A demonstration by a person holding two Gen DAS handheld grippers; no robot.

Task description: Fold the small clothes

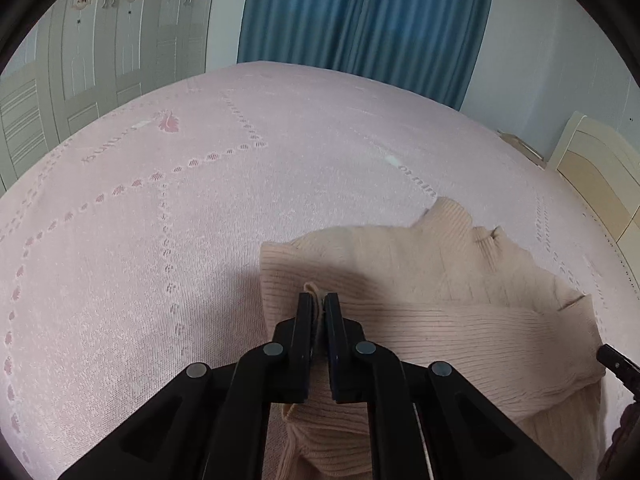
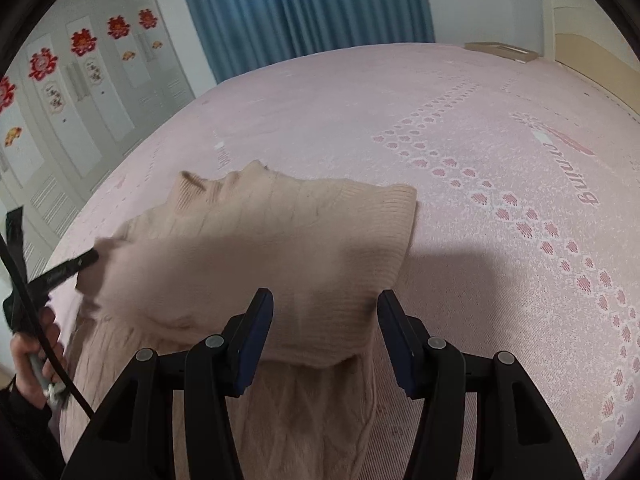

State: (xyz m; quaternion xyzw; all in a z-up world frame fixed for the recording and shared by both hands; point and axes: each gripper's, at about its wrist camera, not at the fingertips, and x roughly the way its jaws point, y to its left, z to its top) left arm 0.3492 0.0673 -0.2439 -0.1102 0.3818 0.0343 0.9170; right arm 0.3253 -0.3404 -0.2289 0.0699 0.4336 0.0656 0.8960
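**Soft knit mid-fold on the pink bed**

The small beige ribbed-knit sweater (image 1: 420, 280) lies on the pink patterned bed cover (image 1: 200, 200), near its front edge, with one part doubled over the rest. The left gripper (image 1: 319, 300) has its fingers pinched tight on a bunched edge of the knit. The right gripper (image 2: 326, 300) has its fingers spread wide, holding nothing, poised over the folded portion.

The knit looks light, limp and stretchy; it will likely sag and drag instead of holding a crease, so hems, cuffs and ribbed bands are probably the safest places to grip.

The left wrist view shows the pinch itself and the wavy ribbed band at the far edge. The right wrist view alone shows the folded flap's broad ribbed hem, the cable-knit body beneath, and the person's left hand (image 2: 34, 360) on its tool.
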